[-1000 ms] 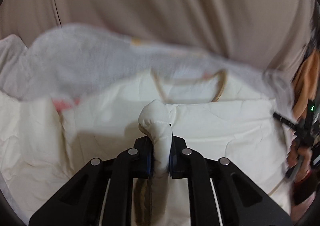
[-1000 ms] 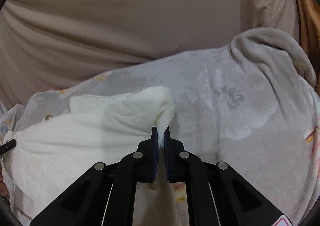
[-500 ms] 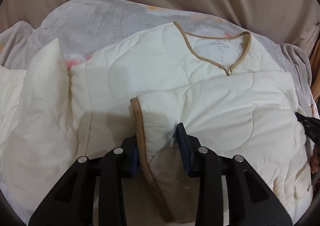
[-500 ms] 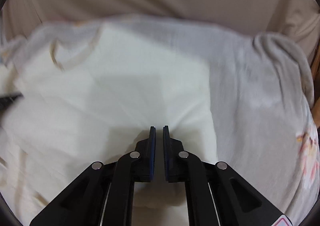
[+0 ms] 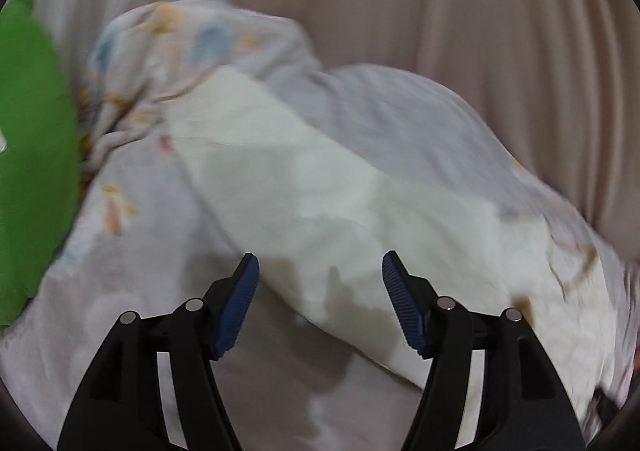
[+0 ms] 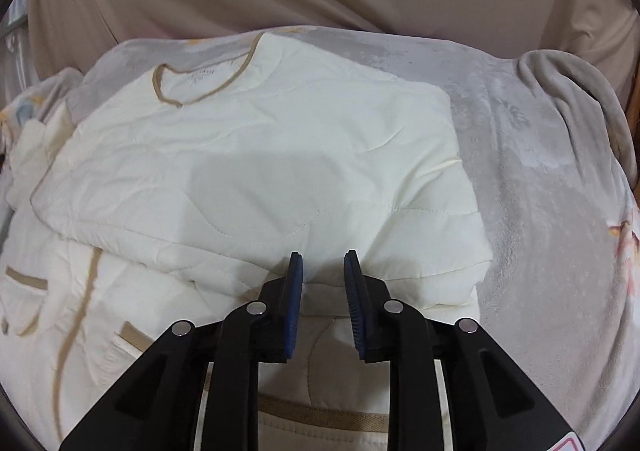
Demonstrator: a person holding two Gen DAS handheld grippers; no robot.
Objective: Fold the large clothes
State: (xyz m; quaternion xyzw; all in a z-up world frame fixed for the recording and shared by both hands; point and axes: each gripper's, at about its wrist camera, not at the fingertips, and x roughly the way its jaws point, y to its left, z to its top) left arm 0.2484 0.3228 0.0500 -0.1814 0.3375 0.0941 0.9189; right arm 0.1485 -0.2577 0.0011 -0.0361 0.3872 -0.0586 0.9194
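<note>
Item: cream quilted jacket, lying part-folded on the grey blanket, one side panel laid over the body.

The right gripper is hovering at the near edge of the folded panel, jaws slightly spread and pinching nothing. The left gripper is hanging with jaws spread wide and empty; the unfolded sleeve is running diagonally away from it, up-left to down-right (view blurred), so the left looks nearer. A green object is sitting far left.
</note>
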